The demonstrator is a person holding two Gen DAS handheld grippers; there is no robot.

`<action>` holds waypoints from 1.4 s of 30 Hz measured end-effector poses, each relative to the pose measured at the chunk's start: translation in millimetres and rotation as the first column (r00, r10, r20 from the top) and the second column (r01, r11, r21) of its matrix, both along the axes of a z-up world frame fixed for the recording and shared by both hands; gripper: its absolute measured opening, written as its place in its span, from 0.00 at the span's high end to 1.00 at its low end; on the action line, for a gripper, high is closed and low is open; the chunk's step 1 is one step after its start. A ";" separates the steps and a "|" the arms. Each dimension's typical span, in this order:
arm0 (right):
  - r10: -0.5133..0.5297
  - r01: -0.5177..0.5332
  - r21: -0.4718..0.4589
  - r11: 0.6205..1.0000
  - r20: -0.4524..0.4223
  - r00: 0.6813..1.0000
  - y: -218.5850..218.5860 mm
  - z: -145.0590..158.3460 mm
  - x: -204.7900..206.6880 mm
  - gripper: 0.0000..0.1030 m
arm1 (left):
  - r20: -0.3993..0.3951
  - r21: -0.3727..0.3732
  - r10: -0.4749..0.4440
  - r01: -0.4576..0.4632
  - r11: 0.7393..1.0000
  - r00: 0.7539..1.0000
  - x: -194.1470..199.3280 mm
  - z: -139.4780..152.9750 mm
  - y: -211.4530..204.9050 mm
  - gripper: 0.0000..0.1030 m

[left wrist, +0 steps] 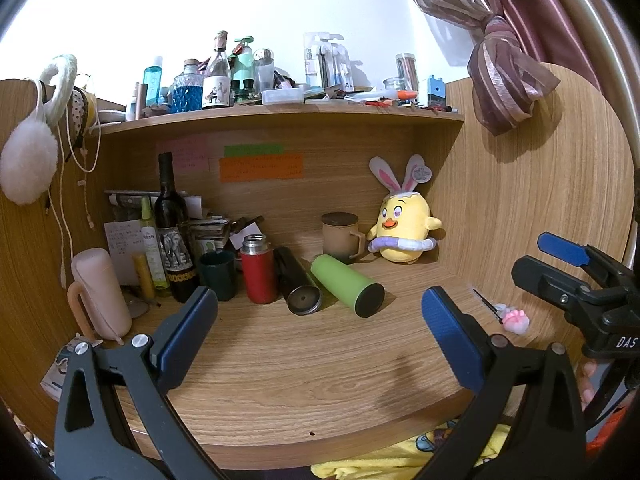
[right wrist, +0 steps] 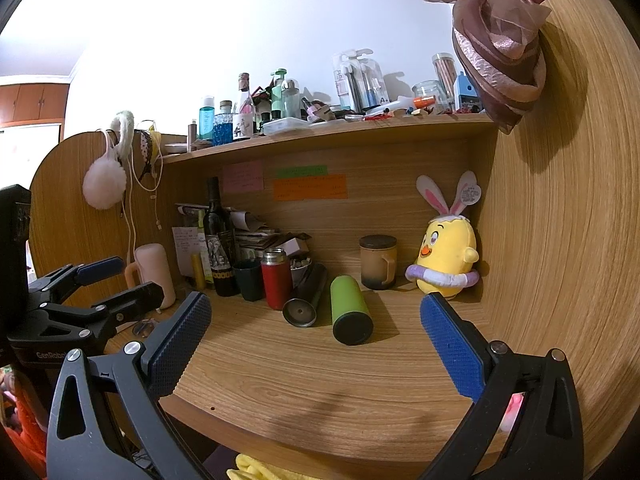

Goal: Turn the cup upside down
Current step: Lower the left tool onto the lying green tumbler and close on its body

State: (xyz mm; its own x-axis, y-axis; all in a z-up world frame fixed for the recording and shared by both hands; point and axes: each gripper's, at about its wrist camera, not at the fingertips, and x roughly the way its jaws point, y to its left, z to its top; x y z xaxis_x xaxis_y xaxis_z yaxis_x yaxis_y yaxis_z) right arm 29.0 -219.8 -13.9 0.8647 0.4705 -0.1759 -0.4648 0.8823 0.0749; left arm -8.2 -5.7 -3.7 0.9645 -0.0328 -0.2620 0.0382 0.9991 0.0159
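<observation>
A green cup with a black end lies on its side on the wooden desk, beside a black cup that also lies on its side. Both show in the right wrist view, the green cup right of the black cup. My left gripper is open and empty, in front of the cups, apart from them. My right gripper is open and empty, facing the green cup from the front. The right gripper also shows at the right edge of the left wrist view.
A red flask, a dark green cup, a wine bottle and a pink bottle stand at left. A brown lidded mug and a yellow plush chick stand at back right. A pink toy lies at right.
</observation>
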 end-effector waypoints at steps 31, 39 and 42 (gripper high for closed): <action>-0.147 0.160 0.030 0.987 -0.256 0.955 -63.4 -56.7 144.9 0.00 | -0.586 -0.284 -0.287 0.139 0.949 0.757 324.0 -72.8 -31.6 0.30; -0.145 0.164 0.038 0.986 -0.300 0.943 -71.2 -70.0 163.0 0.00 | -0.680 -0.228 -0.164 0.005 0.974 0.715 371.3 -108.9 -34.7 0.27; -0.138 0.160 0.046 0.986 -0.312 0.940 -71.2 -72.1 167.5 0.00 | -0.670 -0.160 -0.122 0.018 0.987 0.732 371.9 -111.1 -50.0 0.27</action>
